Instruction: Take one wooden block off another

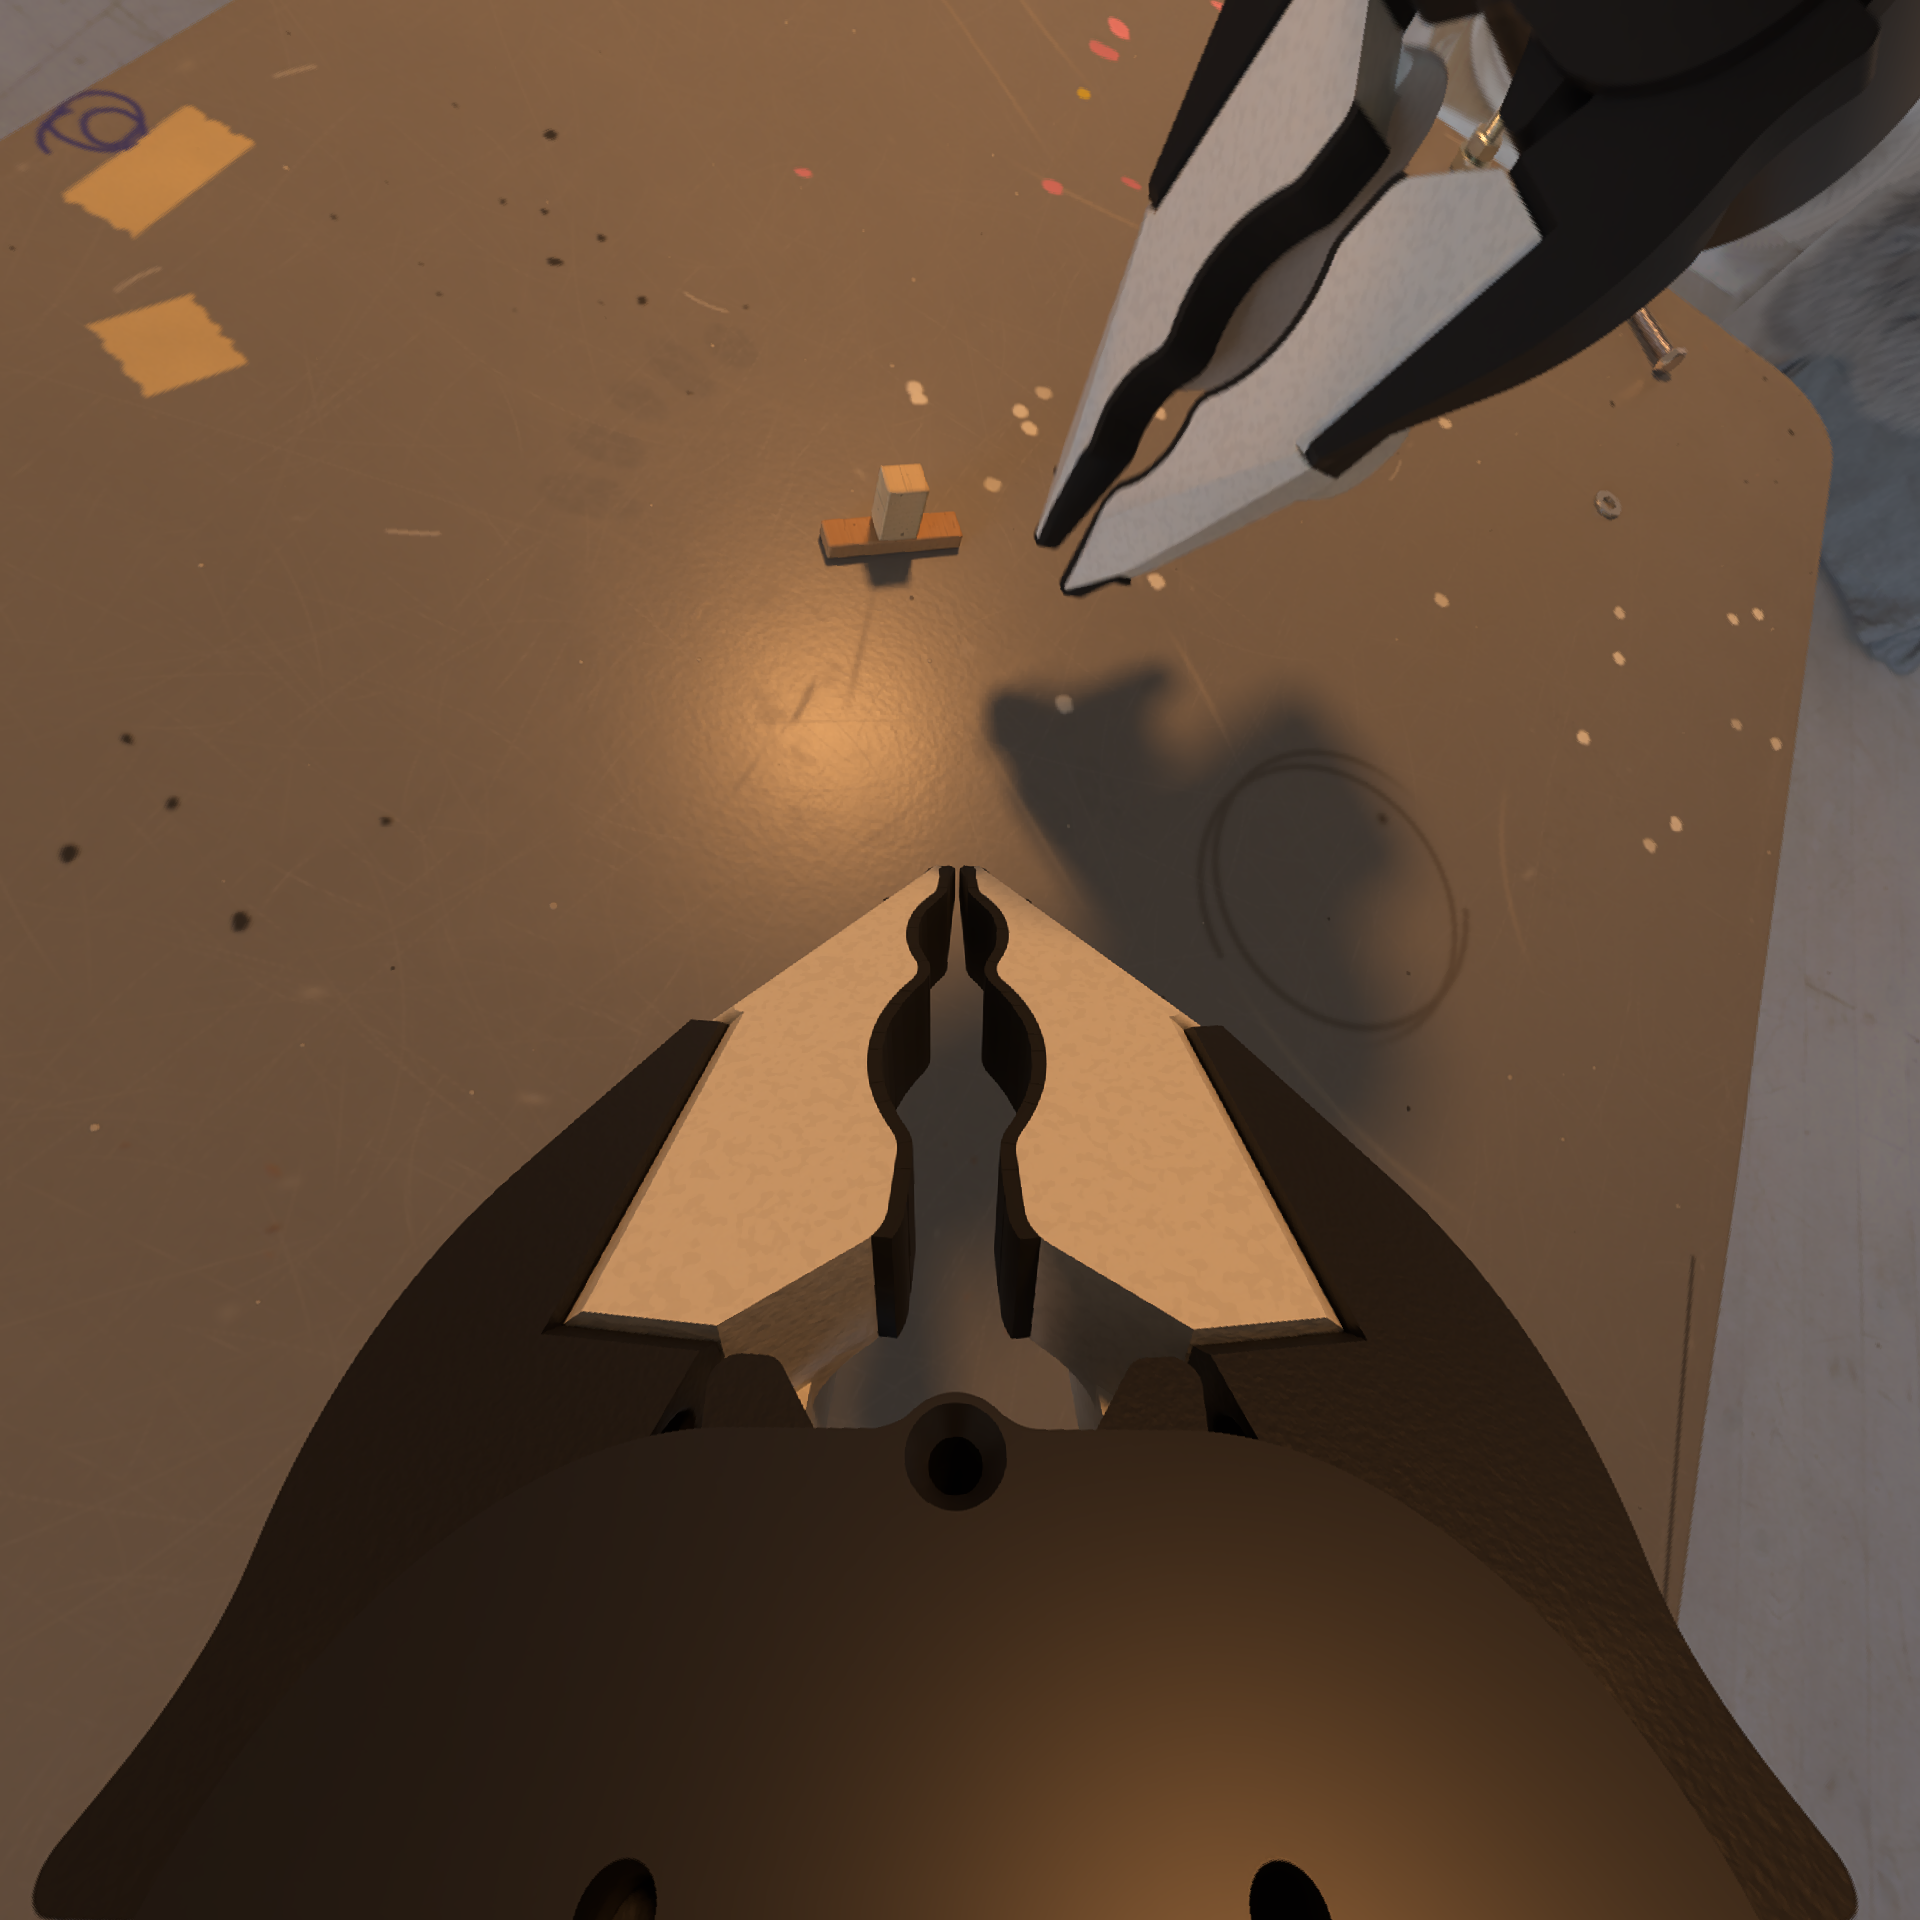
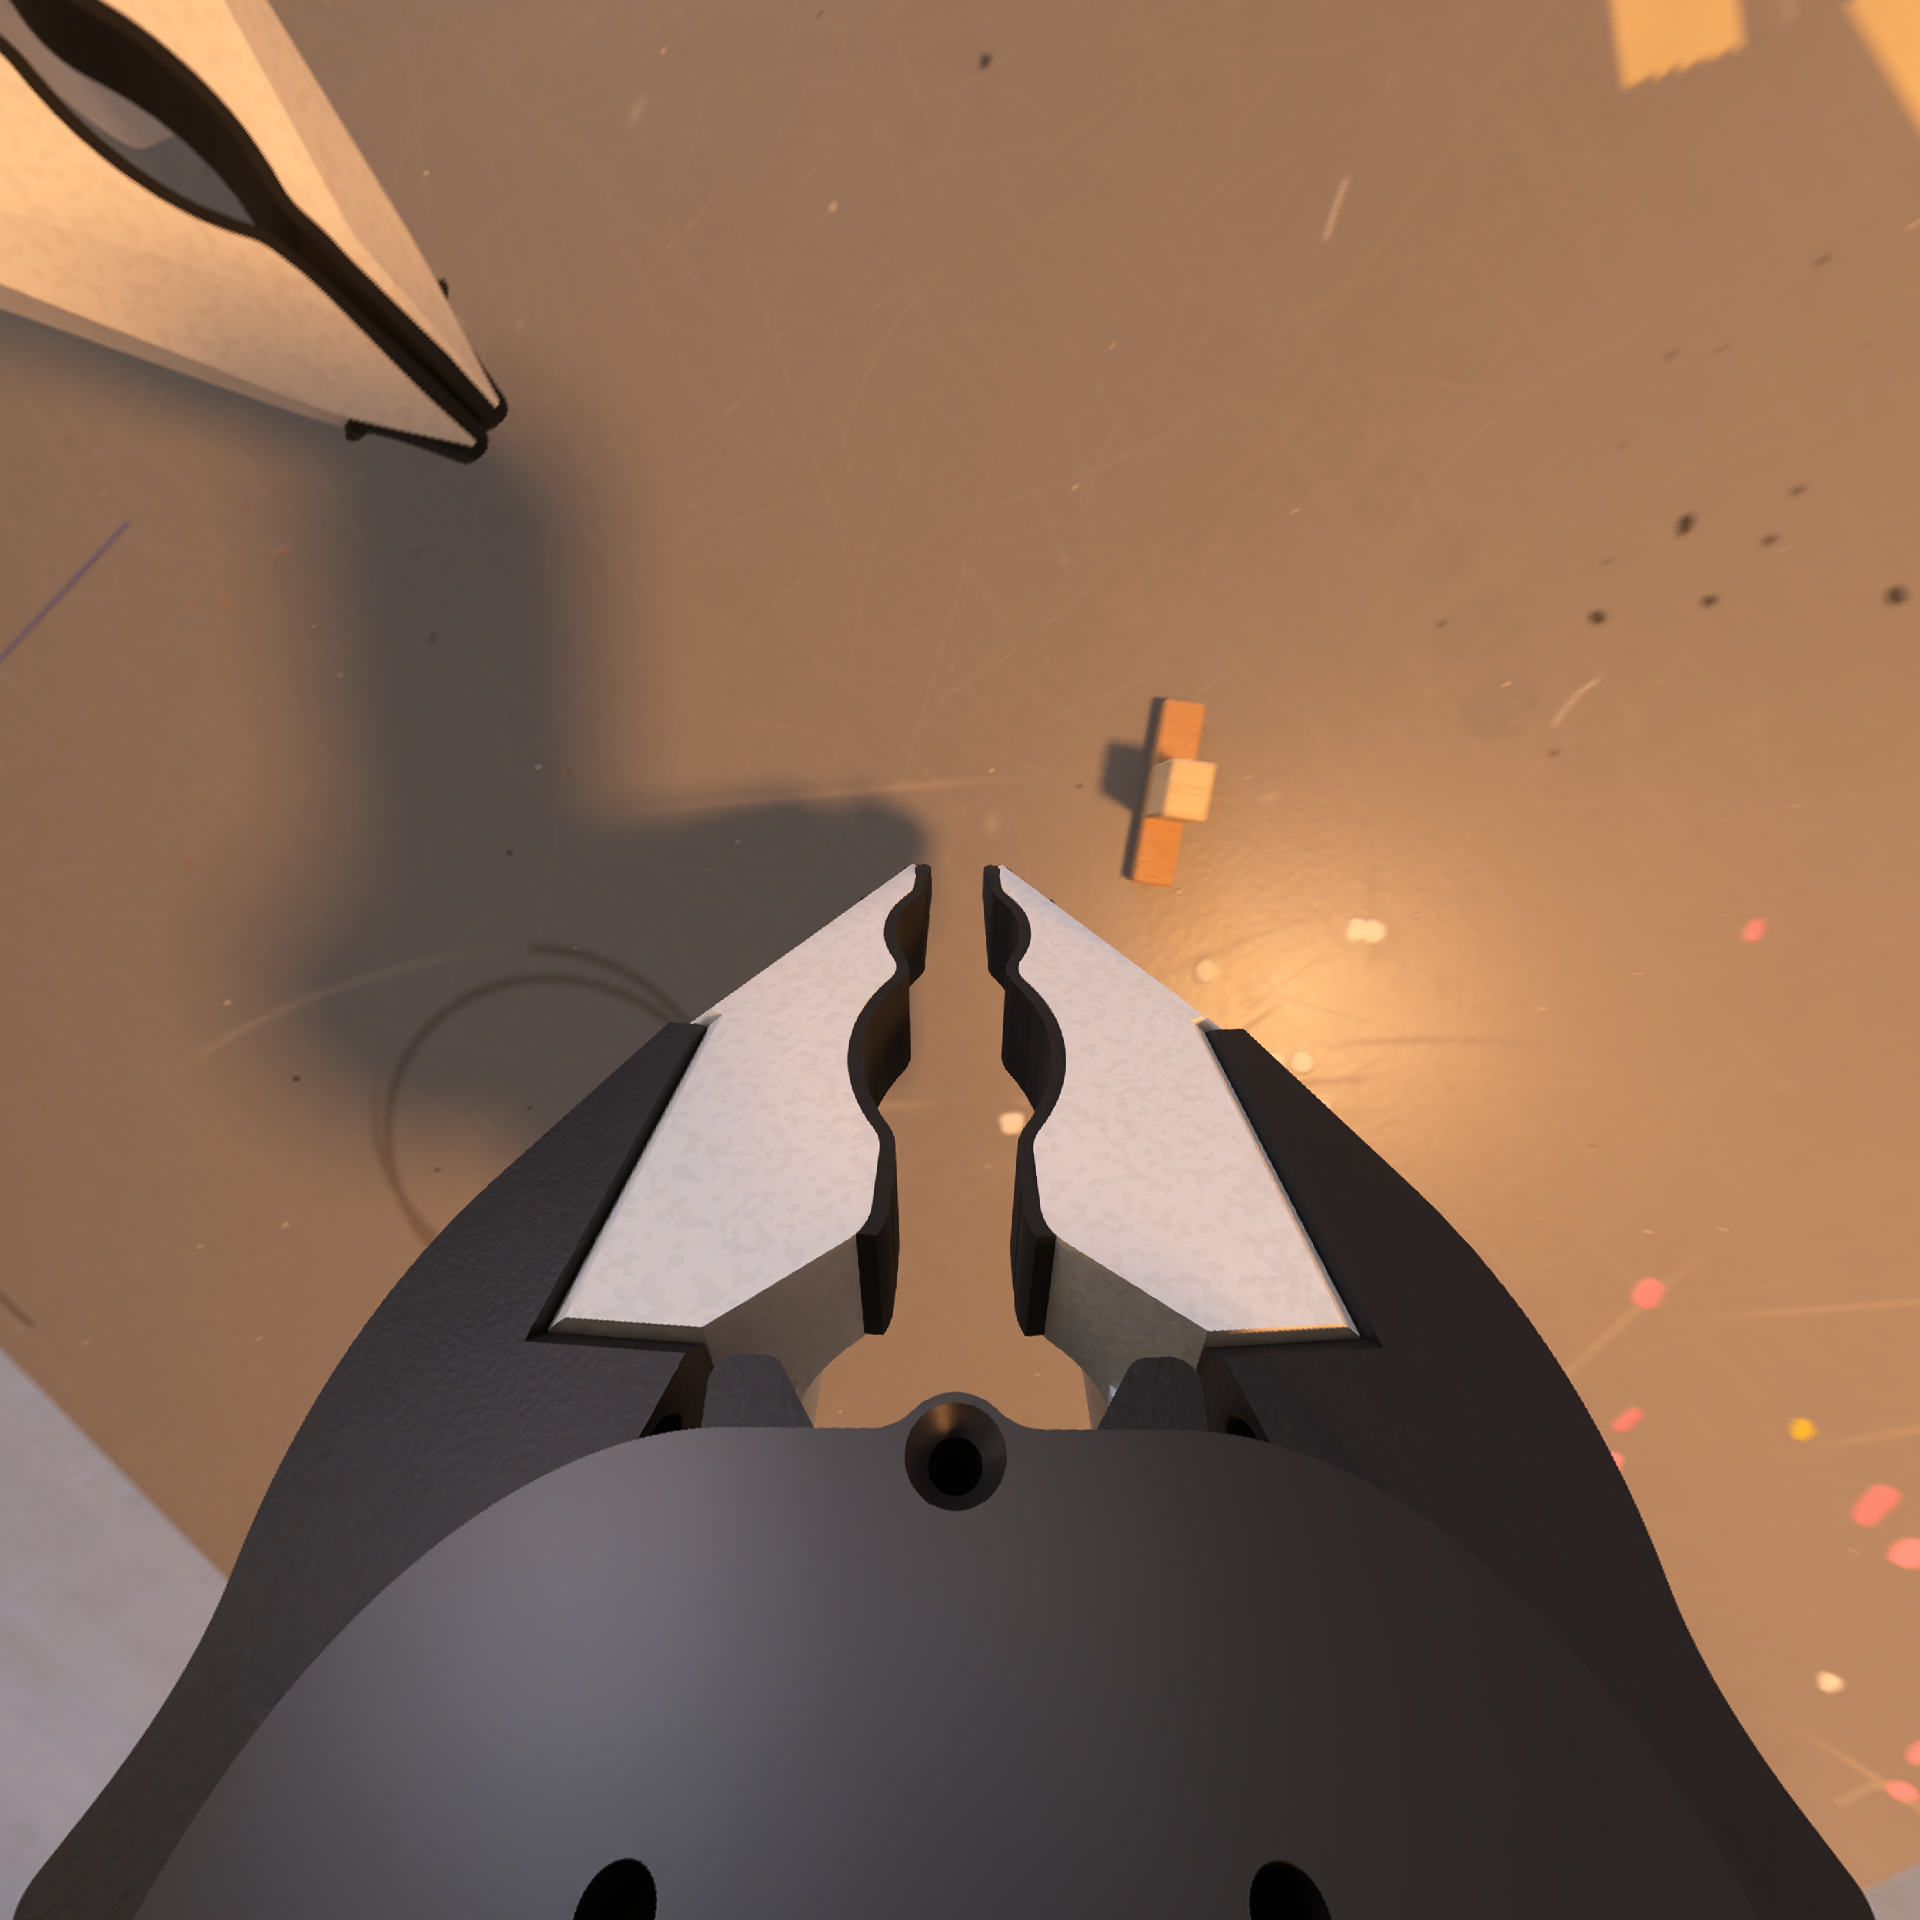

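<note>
A small pale wooden block [image 1: 900,501] stands on the middle of a flat orange wooden block [image 1: 847,535] on the brown table, ahead of my left gripper [image 1: 956,873]. That gripper is shut and empty, well short of the blocks. My right gripper [image 1: 1070,566] hangs just to the right of the blocks, above the table. In the right wrist view the pale block [image 2: 1182,788] and the orange block [image 2: 1156,850] lie ahead and to the right of the right gripper [image 2: 956,878]. Its jaws are narrowly open and empty. The left gripper [image 2: 473,426] shows at the upper left.
Two tan tape patches [image 1: 156,171] [image 1: 166,343] lie at the far left. A screw [image 1: 1657,348] and a washer [image 1: 1607,505] lie near the table's right edge [image 1: 1777,935]. A grey cloth [image 1: 1881,592] lies beyond that edge. A scratched ring mark [image 1: 1340,894] is on the right.
</note>
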`<action>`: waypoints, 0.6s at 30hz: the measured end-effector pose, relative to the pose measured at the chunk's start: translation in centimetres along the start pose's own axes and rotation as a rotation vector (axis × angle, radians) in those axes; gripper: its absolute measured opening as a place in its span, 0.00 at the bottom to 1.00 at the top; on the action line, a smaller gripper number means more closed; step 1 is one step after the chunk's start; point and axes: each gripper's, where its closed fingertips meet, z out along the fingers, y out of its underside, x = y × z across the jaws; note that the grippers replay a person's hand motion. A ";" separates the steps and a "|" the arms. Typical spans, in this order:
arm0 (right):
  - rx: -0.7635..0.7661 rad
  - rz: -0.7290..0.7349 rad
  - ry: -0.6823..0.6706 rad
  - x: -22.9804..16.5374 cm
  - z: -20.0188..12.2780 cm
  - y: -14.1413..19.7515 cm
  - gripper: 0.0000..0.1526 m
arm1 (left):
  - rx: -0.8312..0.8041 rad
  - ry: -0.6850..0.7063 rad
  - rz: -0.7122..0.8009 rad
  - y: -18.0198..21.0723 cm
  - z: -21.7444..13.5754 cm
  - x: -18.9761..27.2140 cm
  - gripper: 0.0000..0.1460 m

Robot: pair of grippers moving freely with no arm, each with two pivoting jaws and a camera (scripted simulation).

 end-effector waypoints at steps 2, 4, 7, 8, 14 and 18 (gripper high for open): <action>-0.020 0.014 -0.022 -0.4 0.4 0.6 0.07 | 0.002 0.001 -0.001 0.0 0.0 0.0 0.00; -0.037 0.015 0.003 -0.1 0.9 1.2 0.07 | 0.002 0.001 -0.001 0.0 0.0 0.0 0.01; -0.044 0.035 0.029 0.6 1.3 1.8 0.09 | 0.002 0.001 -0.002 0.0 0.0 0.0 0.01; -0.045 0.041 0.043 0.9 1.4 1.9 0.09 | 0.002 0.001 -0.002 0.0 0.0 0.0 0.01; 0.010 0.051 0.057 2.2 1.7 1.6 0.13 | 0.001 0.000 -0.001 0.0 0.0 0.0 0.01; 0.048 0.078 0.047 2.7 1.8 1.2 0.13 | 0.003 0.001 -0.001 0.0 0.0 0.0 0.01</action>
